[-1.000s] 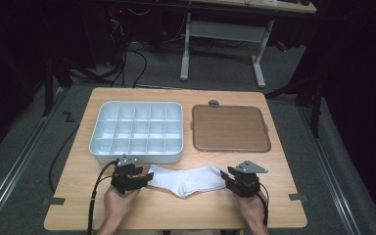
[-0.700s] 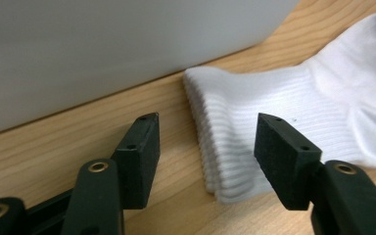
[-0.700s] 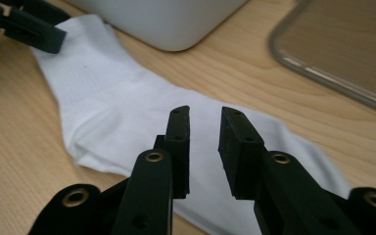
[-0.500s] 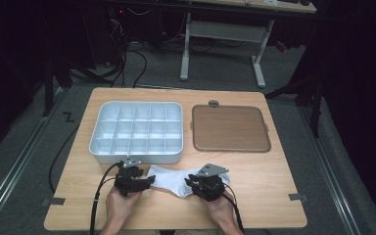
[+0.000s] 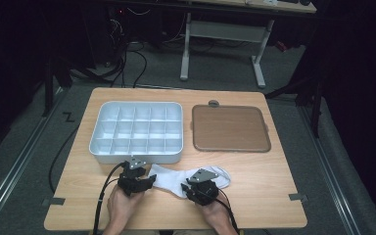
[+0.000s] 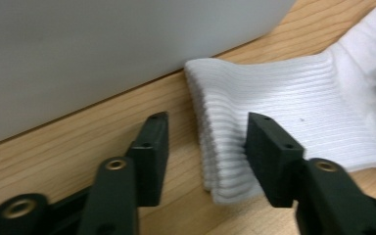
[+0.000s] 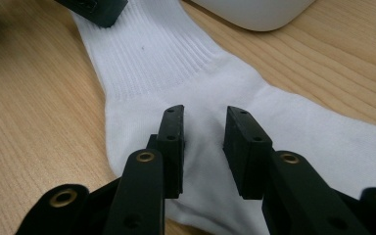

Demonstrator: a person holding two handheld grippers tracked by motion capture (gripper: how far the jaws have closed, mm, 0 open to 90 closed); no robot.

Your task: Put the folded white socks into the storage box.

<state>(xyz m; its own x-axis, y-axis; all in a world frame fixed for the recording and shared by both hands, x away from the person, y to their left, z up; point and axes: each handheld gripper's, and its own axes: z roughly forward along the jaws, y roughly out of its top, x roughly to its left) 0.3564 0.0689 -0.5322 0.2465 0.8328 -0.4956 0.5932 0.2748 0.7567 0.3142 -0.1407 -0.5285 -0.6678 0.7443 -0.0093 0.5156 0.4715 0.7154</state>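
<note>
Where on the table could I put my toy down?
Bare wood lies right of the sock, in front of the brown tray, and along the table's left edge beside the white divided tray. It's crowded at the front middle, around the sock.

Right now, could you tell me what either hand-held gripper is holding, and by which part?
Nothing is clamped: both straddle the white sock, left at its ribbed cuff, right at its heel.

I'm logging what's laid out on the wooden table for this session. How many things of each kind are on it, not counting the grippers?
White sock: 1
Grey divided tray: 1
Brown flat tray: 1
Small round grey thing at the brown tray's far edge: 1
Total: 4
</note>
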